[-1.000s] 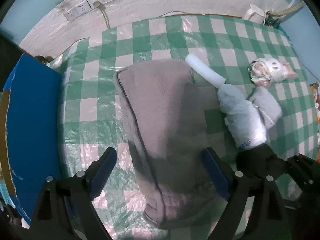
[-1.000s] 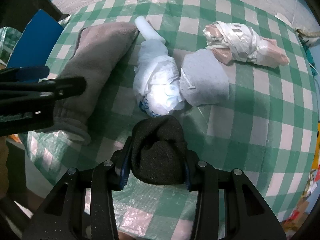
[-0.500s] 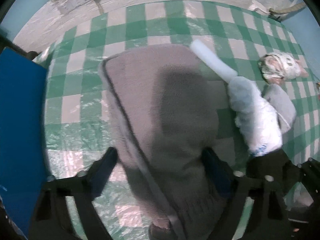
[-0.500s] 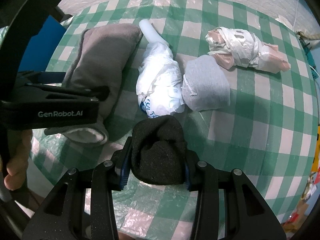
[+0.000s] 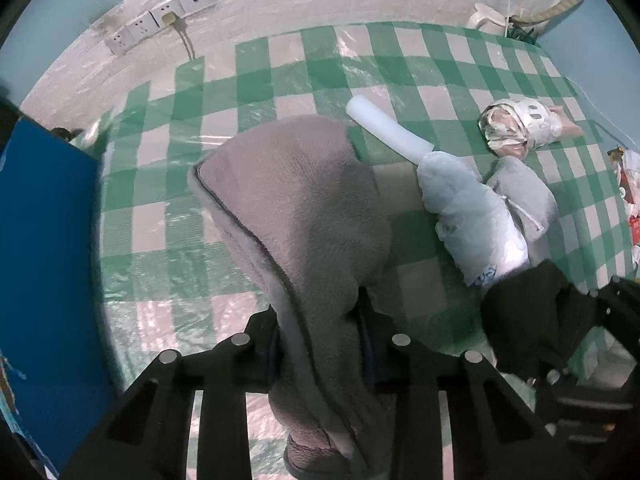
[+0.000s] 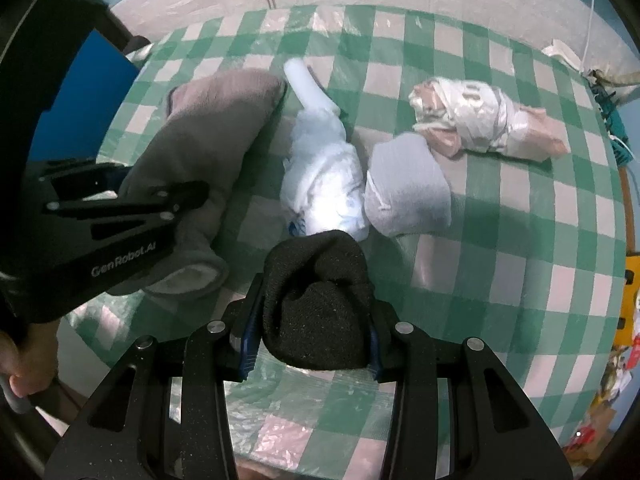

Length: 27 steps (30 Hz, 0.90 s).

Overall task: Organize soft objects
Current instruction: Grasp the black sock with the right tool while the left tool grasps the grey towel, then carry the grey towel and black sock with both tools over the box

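My left gripper (image 5: pixel 320 332) is shut on the near end of a folded grey fleece blanket (image 5: pixel 296 216) that lies on the green checked table; the blanket also shows in the right wrist view (image 6: pixel 200 152). My right gripper (image 6: pixel 314 320) is shut on a black knitted bundle (image 6: pixel 316 300), seen at lower right in the left wrist view (image 5: pixel 532 312). Beyond it lie a white plastic-wrapped bundle (image 6: pixel 324 184) with a white foam tube (image 6: pixel 304 84), a pale grey cloth (image 6: pixel 404 192) and a taped pink-white bundle (image 6: pixel 484 120).
A blue box (image 5: pixel 44 264) stands off the table's left edge. Wall sockets (image 5: pixel 156 24) with a cable sit behind the table. The checked tablecloth (image 6: pixel 520 272) stretches to the right, with clutter beyond its right edge.
My left gripper has closed on the grey blanket's near end, which now bunches between the fingers. The right gripper keeps holding the black bundle, nearly still.
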Motion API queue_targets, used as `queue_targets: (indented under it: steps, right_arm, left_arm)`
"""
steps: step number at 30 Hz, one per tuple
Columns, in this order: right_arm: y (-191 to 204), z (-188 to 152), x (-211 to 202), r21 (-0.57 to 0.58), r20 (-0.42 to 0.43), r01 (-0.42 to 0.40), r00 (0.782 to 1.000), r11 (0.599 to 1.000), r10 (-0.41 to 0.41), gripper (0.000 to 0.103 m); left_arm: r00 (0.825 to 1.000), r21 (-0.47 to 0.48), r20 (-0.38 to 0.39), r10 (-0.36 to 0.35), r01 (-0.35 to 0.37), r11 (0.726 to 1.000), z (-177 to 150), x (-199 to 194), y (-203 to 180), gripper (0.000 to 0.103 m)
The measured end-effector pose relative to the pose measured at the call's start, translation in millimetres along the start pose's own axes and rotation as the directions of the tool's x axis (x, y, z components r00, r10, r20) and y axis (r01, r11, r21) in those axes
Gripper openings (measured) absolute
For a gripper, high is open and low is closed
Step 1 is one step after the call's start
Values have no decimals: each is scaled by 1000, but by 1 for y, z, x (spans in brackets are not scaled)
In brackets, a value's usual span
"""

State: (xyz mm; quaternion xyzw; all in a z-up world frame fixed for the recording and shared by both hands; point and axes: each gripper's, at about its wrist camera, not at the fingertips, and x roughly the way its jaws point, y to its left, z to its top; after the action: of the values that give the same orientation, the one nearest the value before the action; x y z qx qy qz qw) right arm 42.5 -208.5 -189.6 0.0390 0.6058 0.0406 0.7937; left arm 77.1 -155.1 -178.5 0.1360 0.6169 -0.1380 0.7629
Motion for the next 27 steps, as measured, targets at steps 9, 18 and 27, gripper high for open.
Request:
queue_targets:
  steps: [9, 18, 27]
  right_arm:
    - [14, 10, -21, -21, 52, -3, 999, 1000, 4, 41]
    - [33, 10, -39, -45, 97, -7, 995, 999, 12, 41]
    - [51, 18, -54, -65, 136, -15, 990, 998, 24, 41]
  left_arm:
    - [996, 20, 65, 55, -57, 998, -18, -22, 12, 31]
    - [981, 28, 138, 133, -138, 990, -38, -57, 22, 31]
    - [970, 11, 185, 158, -163, 987, -47, -85, 42, 31]
